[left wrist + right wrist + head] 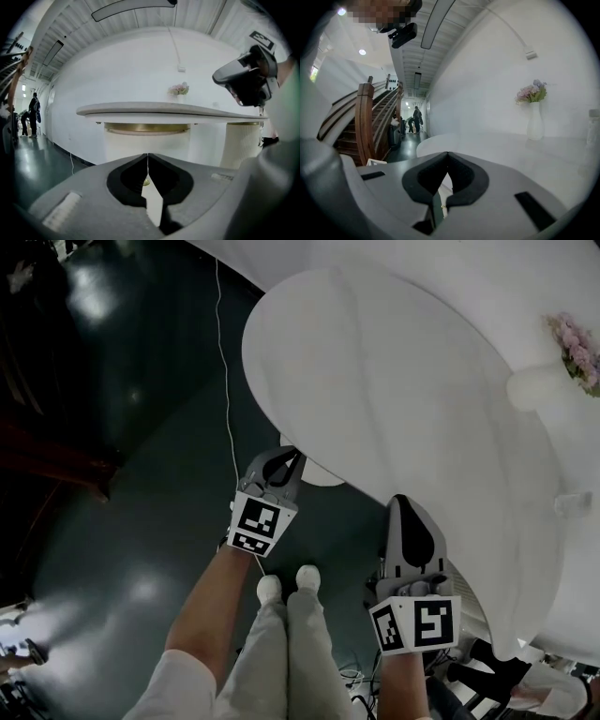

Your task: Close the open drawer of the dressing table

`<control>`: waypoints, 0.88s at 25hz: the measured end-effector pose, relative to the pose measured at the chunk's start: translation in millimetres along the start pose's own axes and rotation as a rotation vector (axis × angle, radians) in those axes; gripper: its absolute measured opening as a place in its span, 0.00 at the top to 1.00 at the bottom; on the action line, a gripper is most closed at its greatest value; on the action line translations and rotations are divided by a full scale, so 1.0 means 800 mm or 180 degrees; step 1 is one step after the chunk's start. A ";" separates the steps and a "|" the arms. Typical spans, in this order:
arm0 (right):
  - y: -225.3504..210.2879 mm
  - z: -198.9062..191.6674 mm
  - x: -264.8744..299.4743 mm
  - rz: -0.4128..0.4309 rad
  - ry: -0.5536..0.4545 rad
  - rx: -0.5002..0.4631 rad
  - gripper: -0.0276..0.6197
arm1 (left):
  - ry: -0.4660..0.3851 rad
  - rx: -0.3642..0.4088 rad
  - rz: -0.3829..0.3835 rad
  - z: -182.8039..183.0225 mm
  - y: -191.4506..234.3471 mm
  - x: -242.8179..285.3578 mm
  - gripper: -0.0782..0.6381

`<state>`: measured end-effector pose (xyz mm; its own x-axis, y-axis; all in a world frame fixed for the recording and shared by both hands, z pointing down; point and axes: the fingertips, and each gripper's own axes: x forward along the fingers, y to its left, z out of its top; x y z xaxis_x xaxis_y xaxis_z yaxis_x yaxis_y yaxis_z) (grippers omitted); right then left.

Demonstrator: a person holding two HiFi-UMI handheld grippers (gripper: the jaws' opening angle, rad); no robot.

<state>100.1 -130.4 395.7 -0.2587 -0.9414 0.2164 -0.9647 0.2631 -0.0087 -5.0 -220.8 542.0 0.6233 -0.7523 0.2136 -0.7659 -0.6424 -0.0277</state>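
The left gripper (286,461) and right gripper (403,502) are hovering by the white table (375,371), fingers pinched together, holding nothing.

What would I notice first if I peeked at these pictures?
A huge, round-edged white dressing table top fills the upper right of the head view, bright against the dark shiny floor. Near its edge the left gripper and the right gripper point toward it, both with jaws shut on nothing. Pink flowers in a white vase stand at the table's far right.
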 end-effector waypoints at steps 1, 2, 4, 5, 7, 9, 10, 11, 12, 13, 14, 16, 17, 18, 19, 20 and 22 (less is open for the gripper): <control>0.000 0.001 -0.001 0.0002 0.0008 -0.0015 0.96 | 0.0026 0.0002 0.0008 0.001 0.000 -0.004 0.86; 0.000 0.002 -0.003 0.0005 0.0019 -0.0031 0.96 | 0.0064 0.0016 0.0024 0.001 -0.001 -0.007 0.86; -0.001 0.006 -0.007 0.0016 0.0042 -0.0068 0.96 | 0.0168 0.0070 0.0075 0.001 -0.002 -0.015 0.87; -0.002 0.010 -0.010 0.0022 0.0049 -0.0080 0.96 | 0.0205 0.0085 0.0097 0.003 -0.002 -0.020 0.87; -0.006 0.017 -0.017 0.0032 0.0053 -0.0086 0.96 | 0.0221 0.0066 0.0132 0.012 -0.002 -0.030 0.87; -0.012 0.026 -0.022 0.0045 0.0049 -0.0081 0.96 | 0.0206 0.0047 0.0175 0.025 -0.002 -0.038 0.87; -0.014 0.030 -0.025 0.0052 0.0046 -0.0078 0.96 | 0.0196 0.0046 0.0197 0.032 -0.003 -0.042 0.87; -0.017 0.035 -0.028 0.0057 0.0045 -0.0074 0.96 | 0.0187 0.0048 0.0219 0.040 -0.004 -0.046 0.87; -0.019 0.040 -0.031 0.0063 0.0043 -0.0072 0.96 | 0.0179 0.0050 0.0239 0.047 -0.005 -0.051 0.87; -0.021 0.045 -0.034 0.0072 0.0041 -0.0072 0.96 | 0.0172 0.0049 0.0258 0.055 -0.007 -0.056 0.87; -0.021 0.051 -0.037 0.0082 0.0040 -0.0074 0.96 | 0.0167 0.0044 0.0275 0.062 -0.008 -0.061 0.87; -0.018 0.062 -0.043 0.0108 0.0037 -0.0075 0.96 | 0.0150 0.0021 0.0310 0.077 -0.008 -0.072 0.87; -0.016 0.067 -0.046 0.0132 0.0034 -0.0067 0.96 | 0.0137 0.0010 0.0331 0.086 -0.008 -0.078 0.87; -0.015 0.072 -0.048 0.0165 0.0029 -0.0054 0.96 | 0.0126 0.0006 0.0353 0.094 -0.010 -0.083 0.87; -0.013 0.077 -0.052 0.0201 0.0025 -0.0036 0.96 | 0.0121 0.0012 0.0369 0.103 -0.012 -0.087 0.87; -0.011 0.081 -0.056 0.0230 0.0024 -0.0020 0.96 | 0.0122 0.0025 0.0374 0.111 -0.015 -0.092 0.87; -0.008 0.090 -0.066 0.0249 0.0029 -0.0008 0.96 | 0.0123 0.0049 0.0368 0.126 -0.022 -0.101 0.87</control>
<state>116.8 -97.3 314.3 -0.3329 -0.9160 0.2240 -0.9414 0.3365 -0.0233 -25.7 -163.4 426.9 0.5242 -0.8154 0.2457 -0.8295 -0.5542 -0.0693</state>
